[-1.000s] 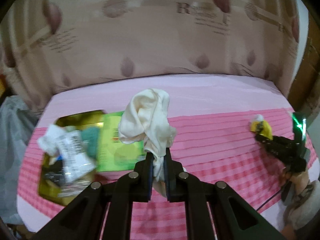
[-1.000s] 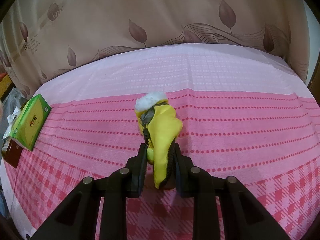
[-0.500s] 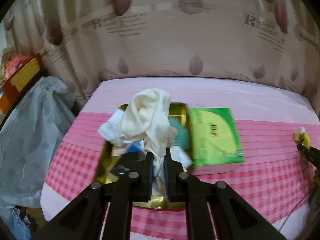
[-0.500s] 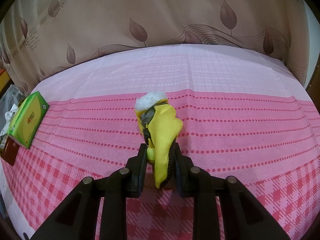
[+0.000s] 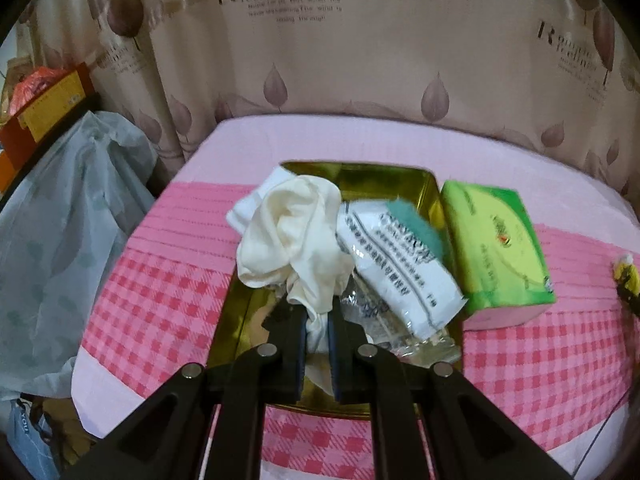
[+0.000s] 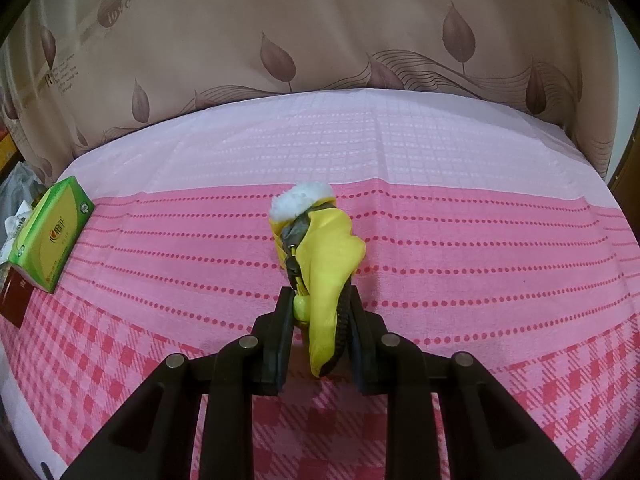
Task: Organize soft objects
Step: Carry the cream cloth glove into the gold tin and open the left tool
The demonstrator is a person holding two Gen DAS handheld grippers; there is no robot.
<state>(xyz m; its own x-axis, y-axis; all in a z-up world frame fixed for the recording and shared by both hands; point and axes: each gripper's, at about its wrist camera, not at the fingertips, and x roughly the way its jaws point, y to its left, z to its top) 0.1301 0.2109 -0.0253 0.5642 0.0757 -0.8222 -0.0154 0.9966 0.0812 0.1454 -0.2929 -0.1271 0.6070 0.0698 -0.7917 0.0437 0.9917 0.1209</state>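
Observation:
In the left wrist view my left gripper [image 5: 318,312] is shut on a crumpled cream cloth [image 5: 294,236], held over a gold tin tray [image 5: 384,180]. The tray holds a white printed packet [image 5: 400,268], a teal soft piece [image 5: 416,224] and clear wrapping. In the right wrist view my right gripper [image 6: 318,304] is shut on a yellow zip pouch [image 6: 328,264] with a white fluffy tuft [image 6: 302,198], above the pink cloth. That pouch also shows small at the right edge of the left wrist view [image 5: 626,276].
A green tissue pack [image 5: 496,248] lies right of the tray, seen too in the right wrist view [image 6: 50,232] beside a dark red box [image 6: 16,300]. A grey plastic bag [image 5: 60,240] hangs off the bed's left. A leaf-print curtain [image 6: 320,40] backs the bed.
My left gripper carried the cream cloth leftward across the bed and now hovers lower over the gold tray. The right gripper and yellow pouch stayed still.

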